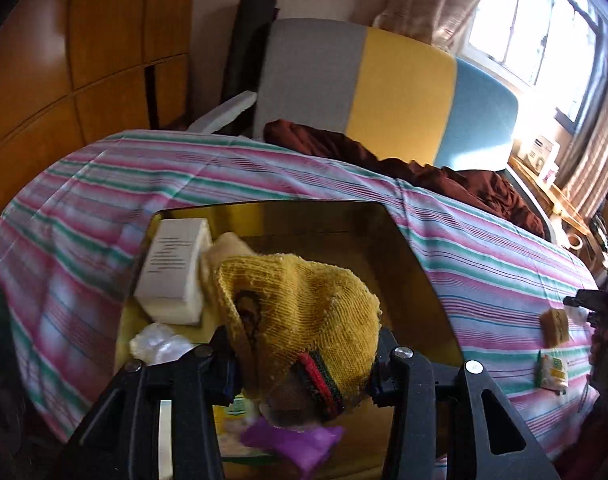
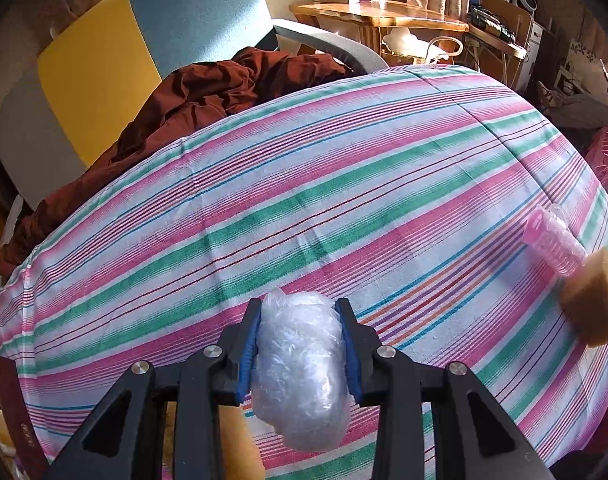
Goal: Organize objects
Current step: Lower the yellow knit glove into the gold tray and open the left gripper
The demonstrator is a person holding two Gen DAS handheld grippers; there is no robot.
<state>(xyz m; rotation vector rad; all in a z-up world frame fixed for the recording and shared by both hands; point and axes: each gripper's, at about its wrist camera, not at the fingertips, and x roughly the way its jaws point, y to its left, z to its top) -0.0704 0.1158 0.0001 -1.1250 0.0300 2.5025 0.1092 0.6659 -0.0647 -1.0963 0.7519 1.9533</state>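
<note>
My left gripper [image 1: 300, 368] is shut on a yellow knitted hat [image 1: 304, 304] with a red and green band, held over a gold-lined open box [image 1: 415, 264] on the striped bedspread. Inside the box lie a white carton [image 1: 172, 268], a crumpled clear plastic piece [image 1: 156, 344] and a purple packet [image 1: 292, 440]. My right gripper [image 2: 300, 344] is shut on a wad of clear plastic wrap [image 2: 300, 372], just above the striped bedspread [image 2: 304, 184]. The other gripper [image 1: 595, 304] shows at the right edge of the left wrist view.
A pink ribbed bottle [image 2: 555, 244] and a tan sponge [image 2: 595, 304] lie at the right of the bed. A small snack packet [image 1: 551, 368] and a tan sponge [image 1: 555, 324] rest nearby. Dark red cloth [image 2: 208, 92] is heaped by the coloured headboard [image 1: 399, 92]. A wooden side table [image 2: 383, 12] stands behind.
</note>
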